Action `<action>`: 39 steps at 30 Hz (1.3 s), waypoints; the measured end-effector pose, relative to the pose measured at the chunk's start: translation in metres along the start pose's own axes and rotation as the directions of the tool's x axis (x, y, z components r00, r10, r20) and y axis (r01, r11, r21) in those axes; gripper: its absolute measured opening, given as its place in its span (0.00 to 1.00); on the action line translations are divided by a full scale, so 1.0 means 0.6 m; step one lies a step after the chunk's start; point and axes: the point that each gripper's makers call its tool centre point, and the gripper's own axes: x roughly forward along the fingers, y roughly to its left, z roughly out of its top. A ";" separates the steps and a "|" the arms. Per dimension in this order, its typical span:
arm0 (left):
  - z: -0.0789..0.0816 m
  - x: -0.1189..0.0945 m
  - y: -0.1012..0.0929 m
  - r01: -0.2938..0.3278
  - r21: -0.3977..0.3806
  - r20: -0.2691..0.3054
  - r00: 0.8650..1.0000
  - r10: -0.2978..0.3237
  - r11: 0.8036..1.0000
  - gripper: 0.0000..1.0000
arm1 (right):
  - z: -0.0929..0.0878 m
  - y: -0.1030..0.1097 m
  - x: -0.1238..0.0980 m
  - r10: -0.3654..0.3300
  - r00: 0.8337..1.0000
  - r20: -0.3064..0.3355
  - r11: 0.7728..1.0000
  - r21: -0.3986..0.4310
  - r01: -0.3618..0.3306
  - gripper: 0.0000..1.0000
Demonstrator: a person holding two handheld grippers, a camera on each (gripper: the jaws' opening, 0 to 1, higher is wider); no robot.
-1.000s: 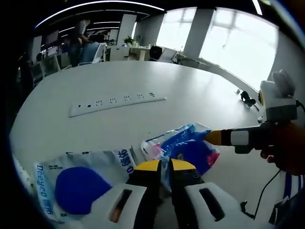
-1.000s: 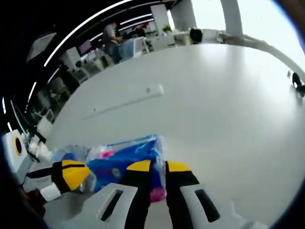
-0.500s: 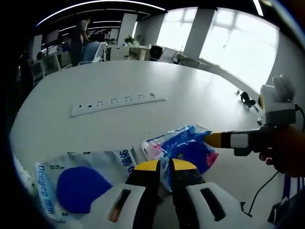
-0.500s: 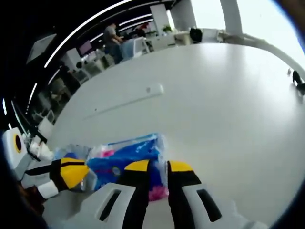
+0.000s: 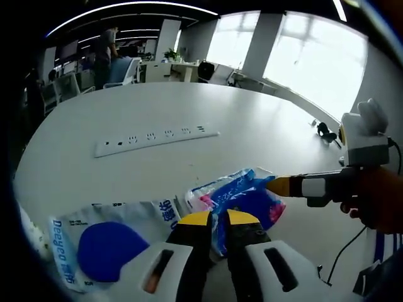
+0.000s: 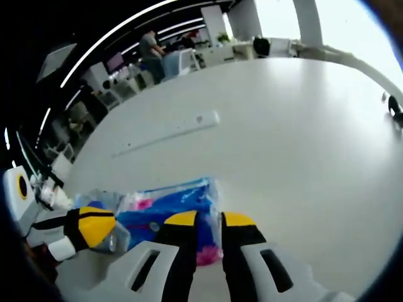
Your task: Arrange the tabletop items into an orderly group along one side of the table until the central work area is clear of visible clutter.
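Evidently little has changed over the last second: the crinkled blue-and-pink plastic packet (image 5: 242, 196) has slid only slightly on the round white table (image 5: 189, 100), so grouping is barely begun. The left gripper (image 5: 215, 218) holds its yellow-tipped jaws nearly together at the packet's near edge; whether they pinch the film cannot be told. The right gripper (image 6: 204, 219), jaws likewise nearly closed, meets the same packet from its other end; its grip also cannot be told. A flat white pouch with a blue oval and blue lettering (image 5: 107, 239) lies just beside the packet. Its contents are hidden. A long white power strip (image 5: 154, 137) lies farther off toward the table centre.
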 end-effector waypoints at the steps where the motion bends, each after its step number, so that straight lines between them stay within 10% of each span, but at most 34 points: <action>1: 0.000 -0.001 0.000 -0.001 0.000 0.000 1.000 0.001 1.000 0.06 | 0.000 -0.001 0.000 0.000 1.000 -0.001 1.000 -0.003 0.000 0.11; 39: -0.005 -0.071 -0.020 0.014 -0.003 0.047 0.999 -0.014 1.000 0.19 | -0.058 -0.025 -0.089 -0.059 0.998 0.023 0.998 0.009 0.059 0.17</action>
